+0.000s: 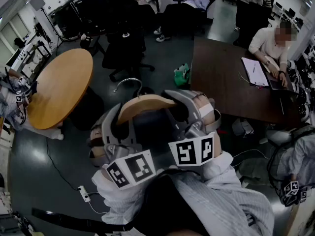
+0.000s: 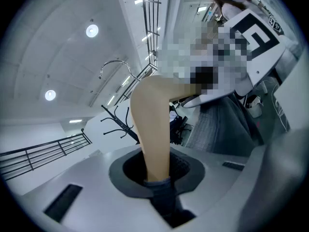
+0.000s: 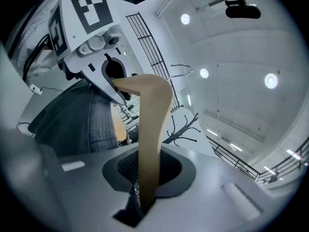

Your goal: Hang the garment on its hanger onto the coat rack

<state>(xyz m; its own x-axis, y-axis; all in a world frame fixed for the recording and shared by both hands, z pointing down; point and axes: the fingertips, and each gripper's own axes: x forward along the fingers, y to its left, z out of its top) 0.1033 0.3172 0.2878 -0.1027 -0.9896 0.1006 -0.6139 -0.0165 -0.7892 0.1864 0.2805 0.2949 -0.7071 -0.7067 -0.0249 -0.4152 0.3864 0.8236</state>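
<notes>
A wooden hanger (image 1: 145, 103) with a metal hook (image 1: 129, 82) carries a dark grey garment (image 1: 152, 132), held up close under the head camera. My left gripper (image 1: 114, 132) is shut on the hanger's left arm (image 2: 152, 129), with dark fabric (image 2: 163, 199) caught low in the jaws. My right gripper (image 1: 191, 113) is shut on the right arm (image 3: 152, 129). The hook (image 2: 113, 66) rises between them. A black coat rack (image 2: 118, 122) stands some way beyond the hanger, also in the right gripper view as the coat rack (image 3: 186, 127). The garment (image 3: 77, 115) hangs toward me.
A round wooden table (image 1: 61, 85) stands left, and a dark table (image 1: 221, 82) right with a seated person (image 1: 268, 45). A black office chair (image 1: 125, 50) and a green bag (image 1: 182, 75) are ahead on the floor. A power strip (image 1: 84, 194) with cable lies lower left.
</notes>
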